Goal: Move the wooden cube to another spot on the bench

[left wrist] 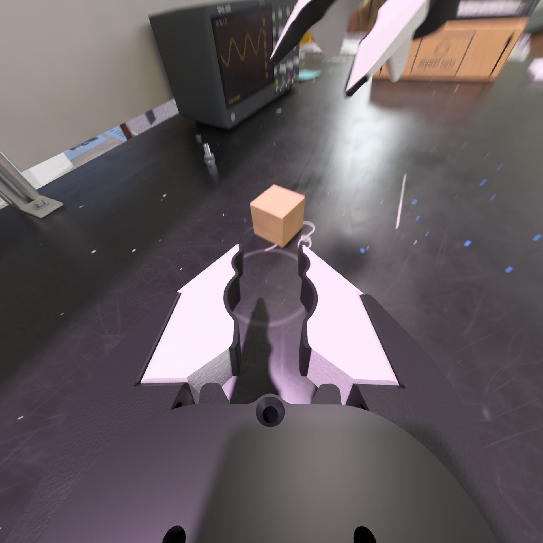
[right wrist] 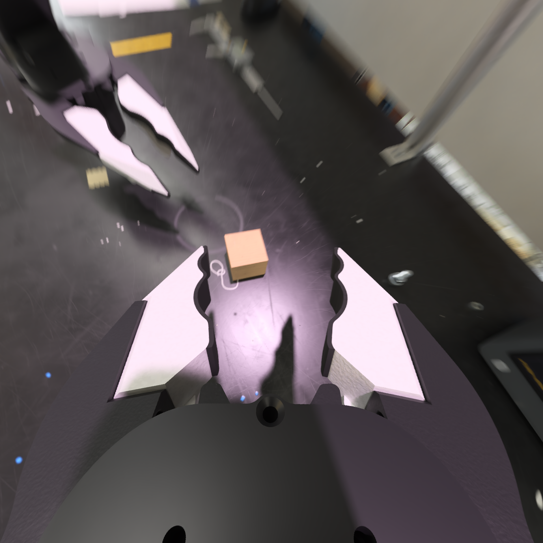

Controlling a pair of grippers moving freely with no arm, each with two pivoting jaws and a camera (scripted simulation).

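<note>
Now the wooden cube [right wrist: 246, 253] is sitting on the desk [right wrist: 88, 293], just beyond the right hand-held gripper [right wrist: 270, 254], whose jaws are gaping apart, empty.

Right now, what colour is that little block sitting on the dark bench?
The small wooden cube is light tan with faint grain, clearest in the left wrist view.

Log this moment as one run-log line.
wooden cube: on bench, untouched | left gripper: open, short of cube | right gripper: open, above cube
</note>
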